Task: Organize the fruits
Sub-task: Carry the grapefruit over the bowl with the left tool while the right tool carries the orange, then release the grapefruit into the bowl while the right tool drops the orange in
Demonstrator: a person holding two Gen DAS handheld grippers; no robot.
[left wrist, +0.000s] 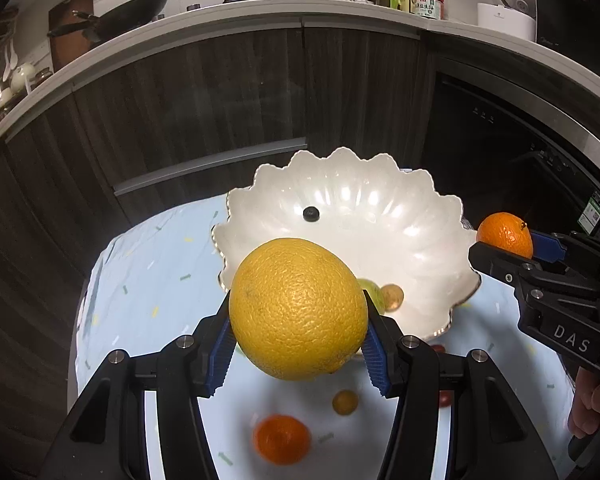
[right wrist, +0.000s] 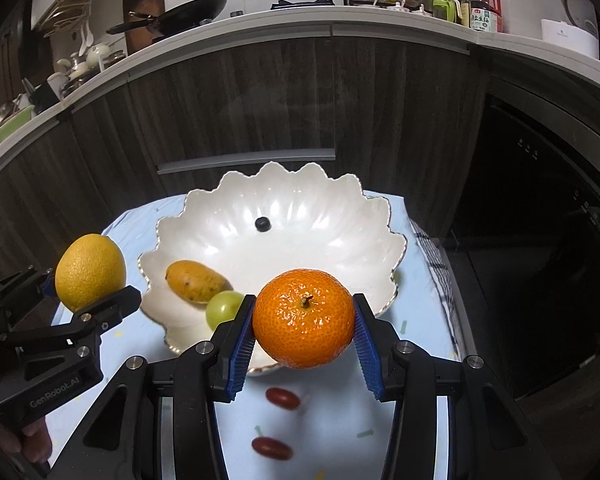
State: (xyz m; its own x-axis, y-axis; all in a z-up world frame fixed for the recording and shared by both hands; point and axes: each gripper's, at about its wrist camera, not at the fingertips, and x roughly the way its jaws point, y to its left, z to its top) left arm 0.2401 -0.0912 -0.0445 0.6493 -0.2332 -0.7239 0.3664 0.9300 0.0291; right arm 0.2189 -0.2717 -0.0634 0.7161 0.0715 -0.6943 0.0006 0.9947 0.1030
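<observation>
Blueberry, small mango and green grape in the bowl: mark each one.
Blueberry (right wrist: pixel 263 224), right wrist view: centre of the dark berry.
Small mango (right wrist: pixel 194 281), right wrist view: middle of its yellow skin.
Green grape (right wrist: pixel 220 308), right wrist view: its visible left half.

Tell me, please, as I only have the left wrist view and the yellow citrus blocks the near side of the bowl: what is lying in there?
Observer: In the right wrist view, a small mango lies in the white bowl, with a green grape beside it.
Operator: Thank you. Is the right gripper holding its mandarin squarely?
Observer: Yes, the right gripper has a blue pad on each side of the mandarin, stem facing the camera.
Operator: Is anything on the cloth below it?
Observer: Two small dark red fruits lie on the light blue cloth, in front of the bowl.
</observation>
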